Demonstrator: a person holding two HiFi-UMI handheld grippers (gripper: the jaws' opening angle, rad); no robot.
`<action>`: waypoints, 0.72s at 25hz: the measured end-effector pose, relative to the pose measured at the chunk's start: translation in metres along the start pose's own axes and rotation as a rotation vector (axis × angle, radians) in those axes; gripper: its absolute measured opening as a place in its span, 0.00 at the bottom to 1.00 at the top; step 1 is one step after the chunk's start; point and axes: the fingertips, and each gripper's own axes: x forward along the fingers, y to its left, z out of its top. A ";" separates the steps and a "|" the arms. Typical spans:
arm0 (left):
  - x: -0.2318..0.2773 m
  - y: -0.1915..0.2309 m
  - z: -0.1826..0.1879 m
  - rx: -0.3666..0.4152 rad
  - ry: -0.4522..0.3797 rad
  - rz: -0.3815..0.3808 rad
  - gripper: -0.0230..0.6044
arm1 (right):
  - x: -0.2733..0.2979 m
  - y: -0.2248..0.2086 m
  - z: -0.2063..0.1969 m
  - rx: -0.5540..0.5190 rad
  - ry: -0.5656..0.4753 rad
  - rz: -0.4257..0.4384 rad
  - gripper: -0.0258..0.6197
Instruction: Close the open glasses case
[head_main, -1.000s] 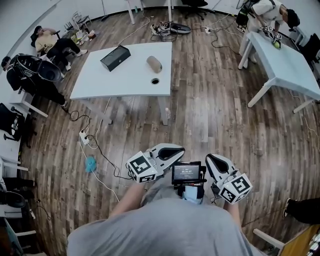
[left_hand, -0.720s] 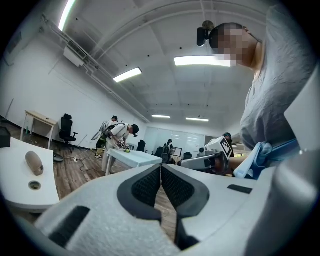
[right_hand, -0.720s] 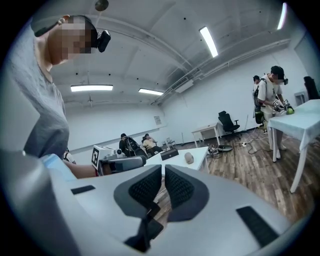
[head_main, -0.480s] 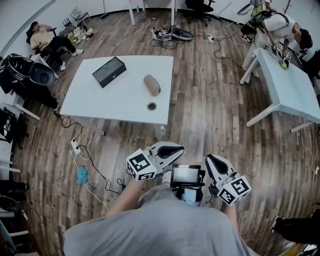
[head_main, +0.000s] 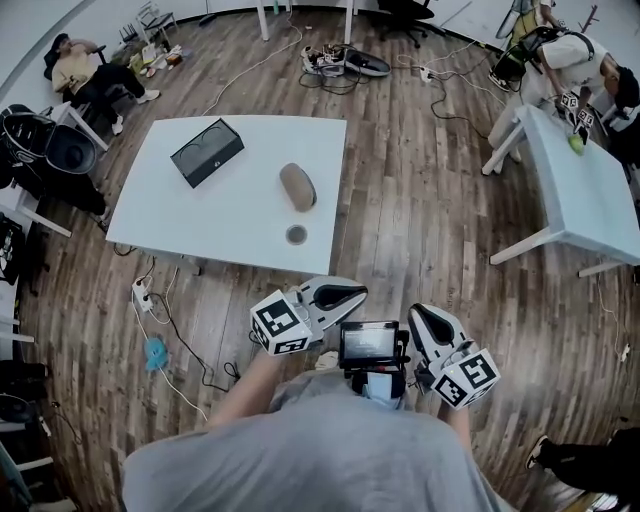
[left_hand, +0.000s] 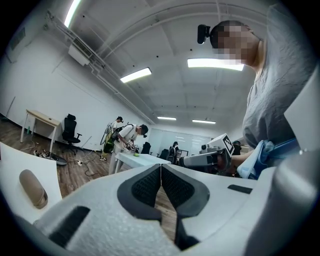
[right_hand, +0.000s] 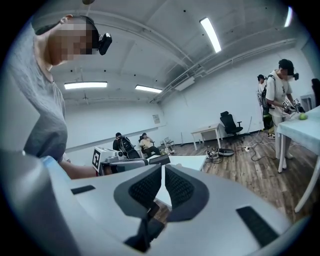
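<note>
A white table stands ahead of me in the head view. On it lie a black rectangular case, a brown oblong case and a small round object; whether either case stands open is not clear at this distance. The brown case also shows at the left gripper view's lower left. My left gripper and right gripper are held near my body, short of the table's near edge. Both are shut with nothing in them, as the left gripper and right gripper show in their own views.
A second white table stands at the right with a person bent over it. Seated people are at the upper left. Cables and a power strip lie on the wooden floor beside a blue object. A small screen hangs at my chest.
The white table and the cases on it have come nearer and lower in the head view as I walk toward it. Both grippers stay shut and held the same way.
</note>
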 end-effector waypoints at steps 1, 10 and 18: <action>0.004 0.006 0.001 0.000 0.000 0.006 0.07 | 0.004 -0.006 0.002 0.001 0.002 0.008 0.09; 0.076 0.059 0.002 -0.018 0.021 0.106 0.07 | 0.053 -0.097 0.021 0.005 0.041 0.150 0.09; 0.159 0.109 0.026 -0.005 -0.019 0.249 0.07 | 0.079 -0.199 0.058 -0.038 0.085 0.294 0.09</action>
